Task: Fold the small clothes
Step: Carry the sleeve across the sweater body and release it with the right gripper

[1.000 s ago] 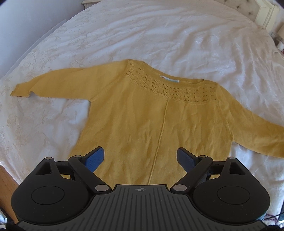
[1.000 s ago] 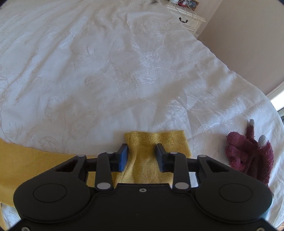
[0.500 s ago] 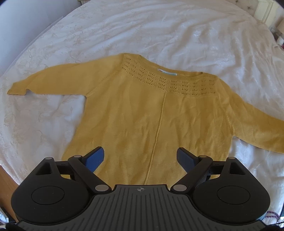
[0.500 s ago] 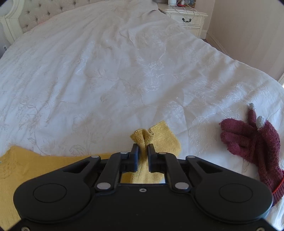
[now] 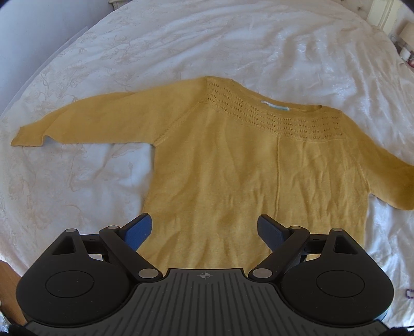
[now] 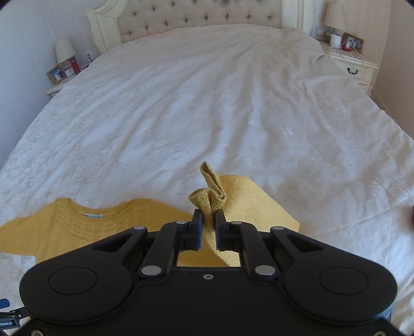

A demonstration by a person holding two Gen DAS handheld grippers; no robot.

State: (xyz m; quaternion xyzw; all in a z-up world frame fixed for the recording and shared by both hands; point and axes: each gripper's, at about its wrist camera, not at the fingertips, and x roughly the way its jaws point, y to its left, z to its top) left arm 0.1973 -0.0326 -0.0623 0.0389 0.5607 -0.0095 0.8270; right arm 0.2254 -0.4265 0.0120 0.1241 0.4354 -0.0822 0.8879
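A mustard-yellow knit sweater (image 5: 233, 168) lies flat, front up, on the white bedspread (image 5: 233, 46), its left sleeve (image 5: 85, 121) stretched out sideways. My left gripper (image 5: 204, 230) hovers open over the sweater's lower hem with nothing between its blue pads. My right gripper (image 6: 208, 219) is shut on the cuff (image 6: 209, 191) of the sweater's right sleeve, which bunches up above the fingers. The lifted sleeve (image 6: 248, 206) drapes down to the right. The sweater's neckline (image 6: 93, 217) and label show at lower left in the right wrist view.
The bed has a tufted headboard (image 6: 201, 18) at the far end. Nightstands with lamps and picture frames stand on both sides (image 6: 64, 67) (image 6: 346, 49). A sliver of the dark red glove (image 6: 412, 214) shows at the right edge. The bed's wooden corner (image 5: 7, 279) lies lower left.
My right gripper closed on the sleeve cuff and lifted it up off the bed, tilting the view toward the headboard. My left gripper slid over the sweater, staying open.
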